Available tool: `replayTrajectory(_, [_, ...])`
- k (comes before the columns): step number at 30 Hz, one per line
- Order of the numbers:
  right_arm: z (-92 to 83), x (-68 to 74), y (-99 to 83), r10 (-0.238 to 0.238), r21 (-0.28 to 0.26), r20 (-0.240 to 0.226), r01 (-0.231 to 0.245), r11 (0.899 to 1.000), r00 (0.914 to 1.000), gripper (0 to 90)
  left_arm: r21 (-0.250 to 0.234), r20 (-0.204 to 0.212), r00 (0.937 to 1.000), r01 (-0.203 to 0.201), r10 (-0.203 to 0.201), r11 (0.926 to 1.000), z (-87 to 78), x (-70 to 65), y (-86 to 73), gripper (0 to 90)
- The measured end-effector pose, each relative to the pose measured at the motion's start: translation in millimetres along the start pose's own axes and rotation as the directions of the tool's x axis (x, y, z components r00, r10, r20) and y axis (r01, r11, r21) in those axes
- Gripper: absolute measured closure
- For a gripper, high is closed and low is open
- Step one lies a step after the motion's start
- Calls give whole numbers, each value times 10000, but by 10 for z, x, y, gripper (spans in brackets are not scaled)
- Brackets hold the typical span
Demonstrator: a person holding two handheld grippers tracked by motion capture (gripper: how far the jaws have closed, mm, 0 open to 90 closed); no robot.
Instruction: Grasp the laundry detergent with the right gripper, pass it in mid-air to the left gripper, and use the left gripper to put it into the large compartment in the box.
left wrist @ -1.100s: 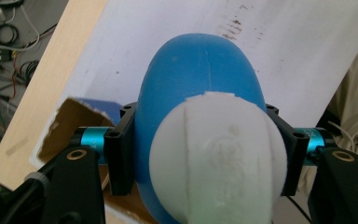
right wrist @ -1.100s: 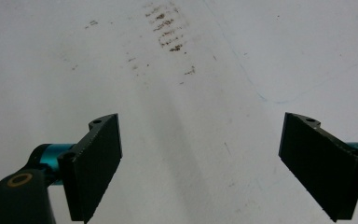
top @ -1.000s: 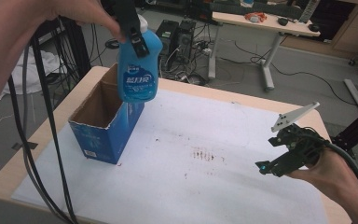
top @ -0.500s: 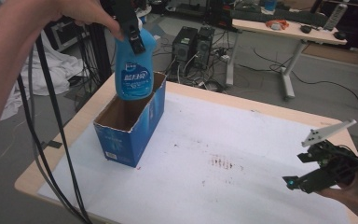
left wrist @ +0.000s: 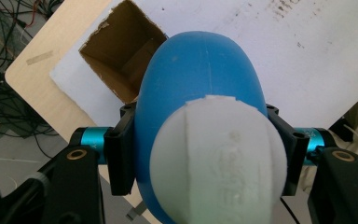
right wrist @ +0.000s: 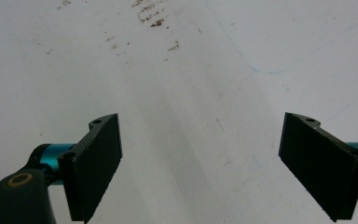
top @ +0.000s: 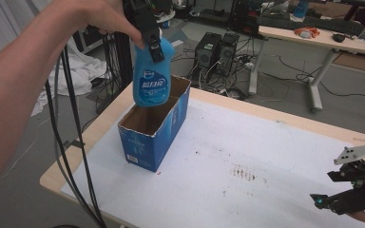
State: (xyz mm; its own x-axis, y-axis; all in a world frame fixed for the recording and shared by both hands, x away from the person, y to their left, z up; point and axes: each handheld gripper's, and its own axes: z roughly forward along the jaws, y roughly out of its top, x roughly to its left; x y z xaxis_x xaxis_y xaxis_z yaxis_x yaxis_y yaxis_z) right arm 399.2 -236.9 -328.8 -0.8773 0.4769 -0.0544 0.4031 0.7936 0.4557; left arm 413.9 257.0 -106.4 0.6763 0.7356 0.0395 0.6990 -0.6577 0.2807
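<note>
1. Left gripper (top: 154, 45) clamped on neck of blue bottle (top: 151, 78), just below white cap (left wrist: 216, 161); jaws press both sides.
2. Bottle hangs upright in air, base right over open top of blue carton (top: 154, 126), not inside yet.
3. Carton stands on white sheet (top: 247, 161) at table's (top: 107, 116) left part.
4. Right gripper (right wrist: 200, 154) well apart from bottle, low over sheet at right; jaws wide apart, nothing between.

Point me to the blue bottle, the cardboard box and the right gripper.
blue bottle (top: 151, 85), high view, on its label.
cardboard box (top: 164, 137), high view, on its blue side wall.
right gripper (right wrist: 200, 161), right gripper view, midway between its open jaws.
</note>
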Motion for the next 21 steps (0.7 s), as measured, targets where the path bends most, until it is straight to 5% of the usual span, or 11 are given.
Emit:
replayTrajectory(9, [-2,5,-15,7,-34,51,-7,10000,10000,125,-21,251,9994,236,-235,9997,171,42,-87,383])
replayTrajectory(21, [11,40,-24,-69,31,132,68,10000,9999,125,261,596,9982,51,-66,9996,681,44,-216,383])
